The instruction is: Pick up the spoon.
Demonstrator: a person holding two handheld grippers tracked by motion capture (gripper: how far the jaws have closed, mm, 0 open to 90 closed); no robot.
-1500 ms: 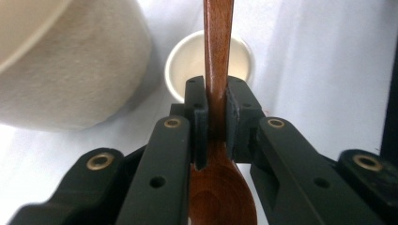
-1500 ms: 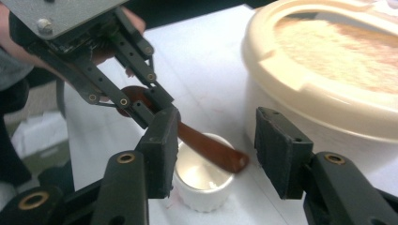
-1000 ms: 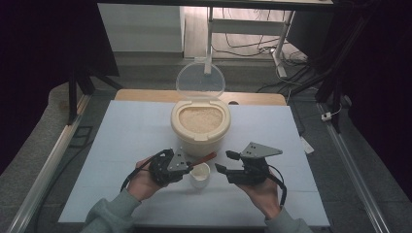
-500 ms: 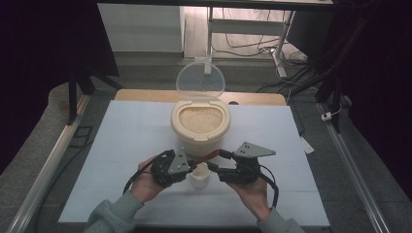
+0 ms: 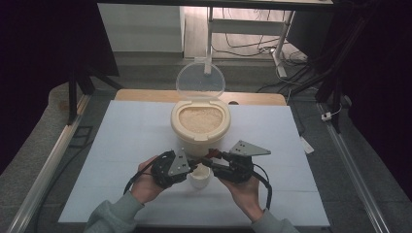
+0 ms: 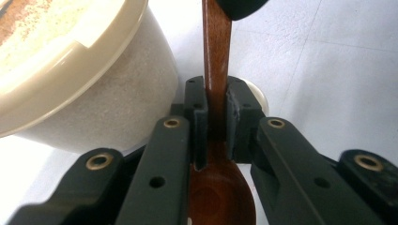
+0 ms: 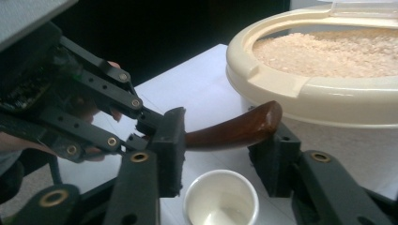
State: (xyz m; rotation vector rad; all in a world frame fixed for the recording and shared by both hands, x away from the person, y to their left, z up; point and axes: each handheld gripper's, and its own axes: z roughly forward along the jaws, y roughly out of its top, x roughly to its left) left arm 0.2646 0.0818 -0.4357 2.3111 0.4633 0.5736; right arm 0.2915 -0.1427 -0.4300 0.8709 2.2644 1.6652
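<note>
High view: a rice container (image 5: pixel 200 127) stands mid-worktop (image 5: pixel 121 145), a small white cup (image 5: pixel 199 176) nearer the front edge.

Left gripper view: the left gripper (image 6: pixel 217 105) clamps a wooden spoon (image 6: pixel 217 93).

Right gripper view: the right gripper (image 7: pixel 220 147) stands wide around the spoon's handle.

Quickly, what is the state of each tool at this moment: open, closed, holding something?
Left tool: closed on the wooden spoon, near its bowl.
Right tool: open, jaws on either side of the spoon's handle end, not yet gripping.
</note>
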